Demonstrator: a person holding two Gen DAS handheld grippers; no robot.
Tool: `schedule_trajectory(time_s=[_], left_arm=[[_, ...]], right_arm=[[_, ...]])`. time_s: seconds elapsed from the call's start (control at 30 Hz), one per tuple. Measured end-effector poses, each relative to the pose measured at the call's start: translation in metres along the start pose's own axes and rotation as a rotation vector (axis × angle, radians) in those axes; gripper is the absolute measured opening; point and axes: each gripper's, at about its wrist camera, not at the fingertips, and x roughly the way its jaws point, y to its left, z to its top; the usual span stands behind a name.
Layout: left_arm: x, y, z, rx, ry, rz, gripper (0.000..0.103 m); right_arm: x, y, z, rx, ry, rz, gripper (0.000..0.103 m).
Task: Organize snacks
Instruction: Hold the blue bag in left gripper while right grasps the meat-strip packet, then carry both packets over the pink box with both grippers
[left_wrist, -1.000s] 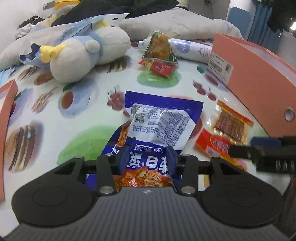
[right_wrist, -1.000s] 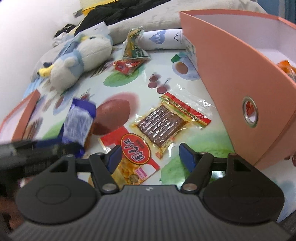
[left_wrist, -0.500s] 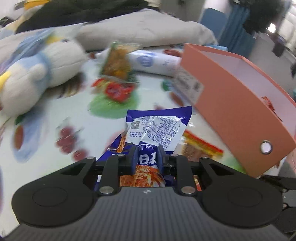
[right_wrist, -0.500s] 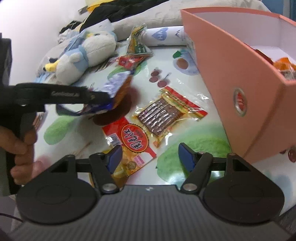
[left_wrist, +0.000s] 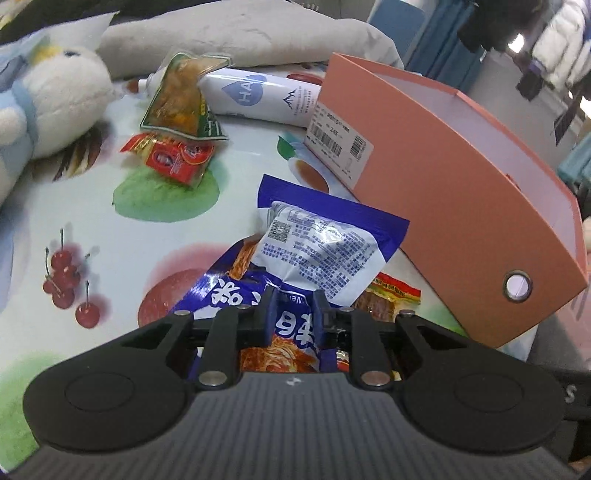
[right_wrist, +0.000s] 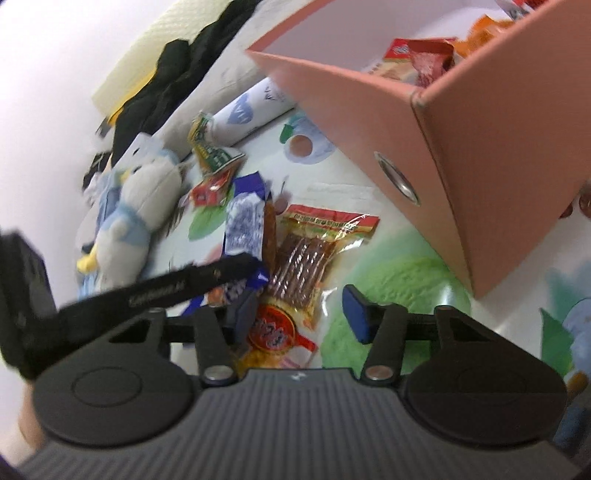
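My left gripper (left_wrist: 291, 314) is shut on a blue and white snack bag (left_wrist: 314, 254) and holds it above the table, near the pink box (left_wrist: 461, 192). The bag also shows in the right wrist view (right_wrist: 245, 225), held by the left gripper's arm (right_wrist: 166, 288). My right gripper (right_wrist: 301, 314) is open and empty above a red-and-yellow snack packet (right_wrist: 273, 332) and a clear packet of brown sticks (right_wrist: 314, 251). The pink box (right_wrist: 424, 122) holds several snack packs (right_wrist: 417, 55).
A green snack pouch (left_wrist: 181, 99) and a small red packet (left_wrist: 170, 158) lie at the back beside a white bottle (left_wrist: 262, 96). A plush toy (left_wrist: 44, 103) sits at the left. A grey pillow (left_wrist: 240, 33) lies behind. The tablecloth (left_wrist: 92, 221) has fruit prints.
My left gripper has lifted the blue bag and carried it right toward the pink box. My right gripper has tilted and moved closer to the box, staying open.
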Motion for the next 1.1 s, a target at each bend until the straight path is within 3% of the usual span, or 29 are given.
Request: schedule_trajectory(time_s=[0.37,0.5,0.57,0.83,1.1], left_arm=[[-0.001,0.013,-0.002,-0.108,-0.013,-0.052,0.023],[-0.002,0.015,-0.003,-0.126,-0.017,-0.060,0.023],[-0.002,0.015,-0.003,-0.126,-0.018,-0.058,0.023],[-0.004,0.013,-0.005,-0.139,-0.029,-0.038,0.023],[-0.020,0.004,-0.010,-0.150,-0.021,0.033,0.021]], right_arm=[[0.011,-0.002,0.003,0.118,-0.015,0.054,0.050],[0.015,-0.004,0.002,0.133,-0.009,0.023,0.022],[0.016,-0.006,0.003,0.157,-0.010,0.020,0.021],[0.023,0.006,0.006,0.060,0.024,0.003,0.020],[0.020,0.019,0.007,-0.052,0.076,0.001,0.011]])
